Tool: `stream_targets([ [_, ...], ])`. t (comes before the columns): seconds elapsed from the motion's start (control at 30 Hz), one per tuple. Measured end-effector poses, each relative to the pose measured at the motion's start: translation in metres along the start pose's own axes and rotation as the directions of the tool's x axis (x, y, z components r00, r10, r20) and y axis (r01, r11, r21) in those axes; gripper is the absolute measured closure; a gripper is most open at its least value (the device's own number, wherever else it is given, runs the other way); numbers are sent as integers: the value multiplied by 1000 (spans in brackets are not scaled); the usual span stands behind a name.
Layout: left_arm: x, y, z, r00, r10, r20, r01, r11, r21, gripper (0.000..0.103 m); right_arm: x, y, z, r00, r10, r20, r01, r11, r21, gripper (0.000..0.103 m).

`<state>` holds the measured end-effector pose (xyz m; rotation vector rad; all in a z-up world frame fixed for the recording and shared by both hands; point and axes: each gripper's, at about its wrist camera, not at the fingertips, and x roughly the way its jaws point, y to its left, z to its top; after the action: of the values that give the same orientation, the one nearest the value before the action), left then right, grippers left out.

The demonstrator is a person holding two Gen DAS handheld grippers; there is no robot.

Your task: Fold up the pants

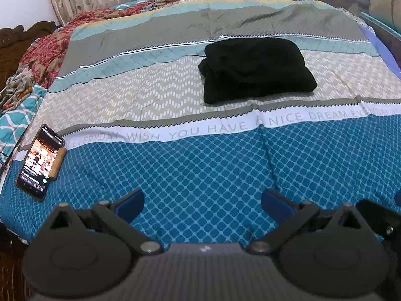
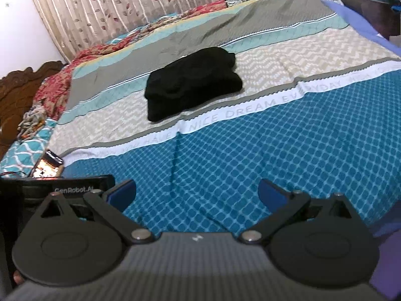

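Since the black pants (image 1: 255,69) already lie as a compact, thick rectangle on the chevron band of the bedspread (image 1: 200,170), the folding looks finished, with perhaps only tidying left; at far left a lit phone (image 1: 40,161) rests on the quilted blue diamond print; the left gripper (image 1: 202,200) hangs with jaws wide and empty, well short of the bundle; the right gripper (image 2: 198,192) is likewise spread and empty; the pants look soft, matte and plush, edges rounded.

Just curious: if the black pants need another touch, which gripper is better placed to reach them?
Marginally the left gripper: the pants lie almost straight ahead of it. The right gripper sees them off to its left. Both open, far back.
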<state>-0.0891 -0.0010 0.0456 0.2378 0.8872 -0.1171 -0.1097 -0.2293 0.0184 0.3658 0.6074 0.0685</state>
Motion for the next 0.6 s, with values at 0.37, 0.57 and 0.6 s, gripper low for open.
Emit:
stream_targets([
  [0.37,10,-13,-7,997,-16,-71,18,999,30,0,10,-10,-1,999,-35,-31,37,998,54,0],
  [0.57,15,-17,-9,994,-33,-108,38,998,46,0,12,-9,-2,998,-37,-46,39,998,56,0],
  [0.6,15,-18,-10,993,-33,-113,39,998,46,0,12,-9,-2,998,-36,-48,39,998,56,0],
])
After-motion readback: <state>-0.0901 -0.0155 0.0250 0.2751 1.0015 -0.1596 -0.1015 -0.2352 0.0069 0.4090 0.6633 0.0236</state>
